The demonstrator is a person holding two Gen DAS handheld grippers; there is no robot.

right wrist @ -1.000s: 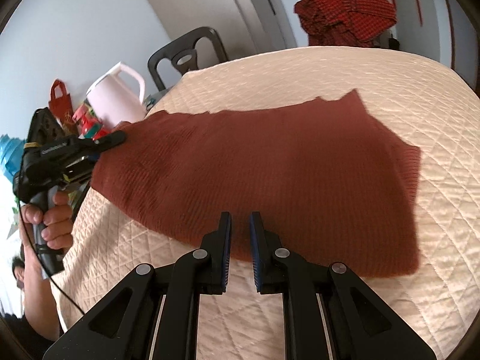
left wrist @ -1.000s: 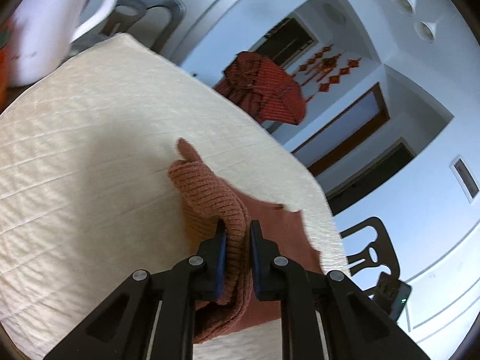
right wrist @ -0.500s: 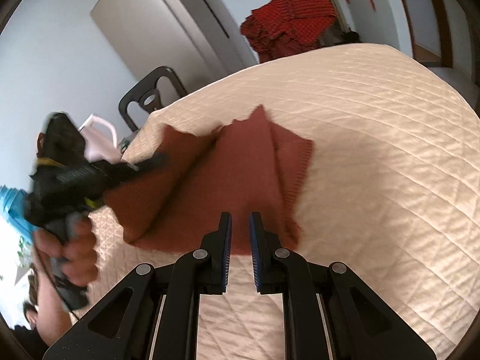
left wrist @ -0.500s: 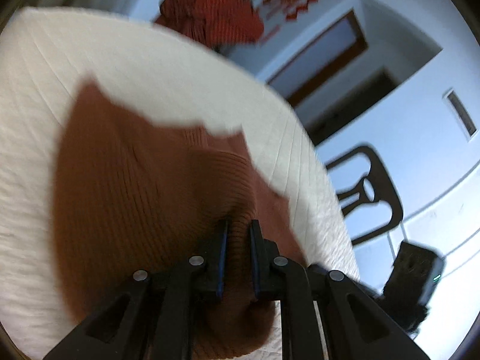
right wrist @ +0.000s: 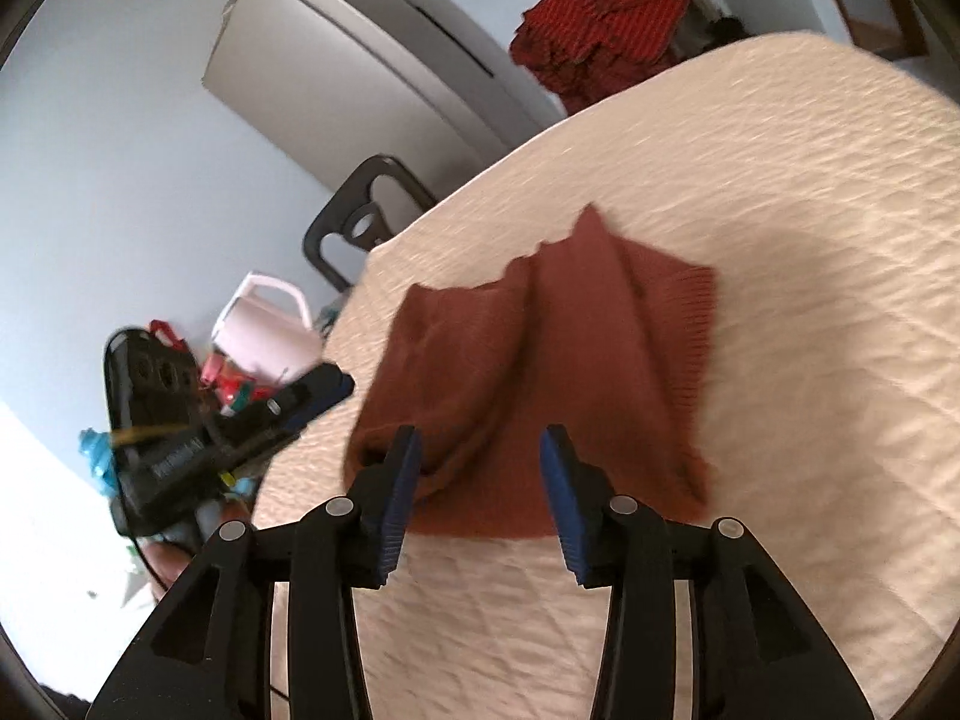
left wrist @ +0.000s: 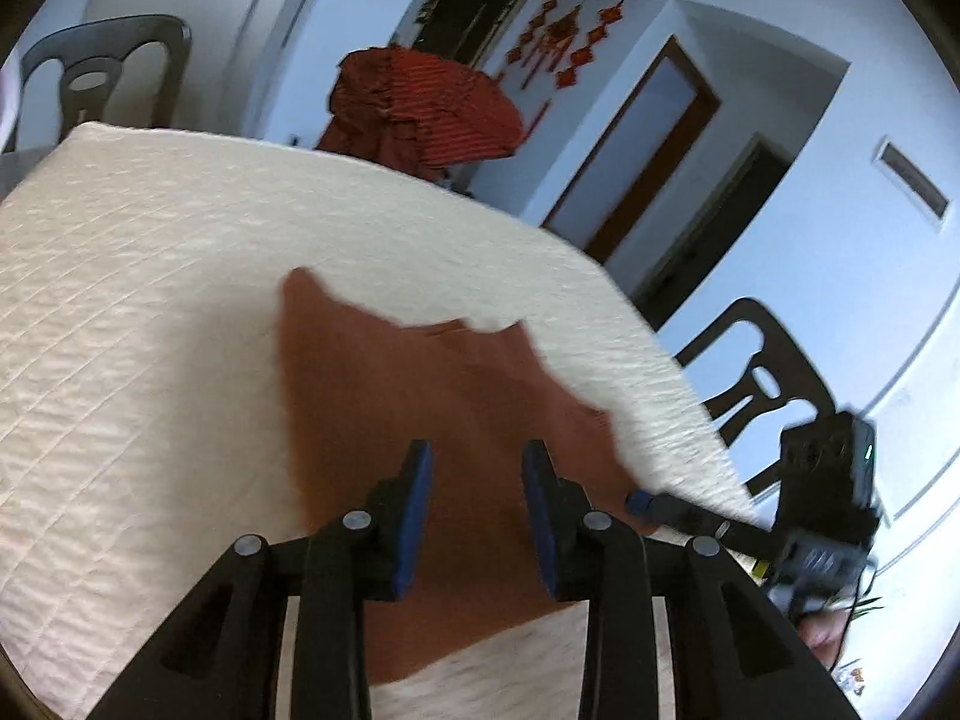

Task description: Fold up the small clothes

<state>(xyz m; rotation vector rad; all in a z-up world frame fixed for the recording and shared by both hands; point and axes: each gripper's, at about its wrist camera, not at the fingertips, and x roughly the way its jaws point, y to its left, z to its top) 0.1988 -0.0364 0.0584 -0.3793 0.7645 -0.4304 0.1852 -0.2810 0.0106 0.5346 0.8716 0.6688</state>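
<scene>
Risk noted: the rust knit garment (right wrist: 540, 372) lay folded but ridged on the quilted table cover (right wrist: 810, 240), so the raised crease could spring the fold open. Left gripper (left wrist: 474, 480) had just been opening, jaws apart with nothing pinched, garment lying flat beneath and ahead. Right gripper (right wrist: 480, 462) likewise just opened wide, empty, garment's near edge just beyond its tips.

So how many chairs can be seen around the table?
2. One dark chair stands behind the table's far left corner in the left wrist view; another chair stands off its right side. Others may be hidden.
</scene>
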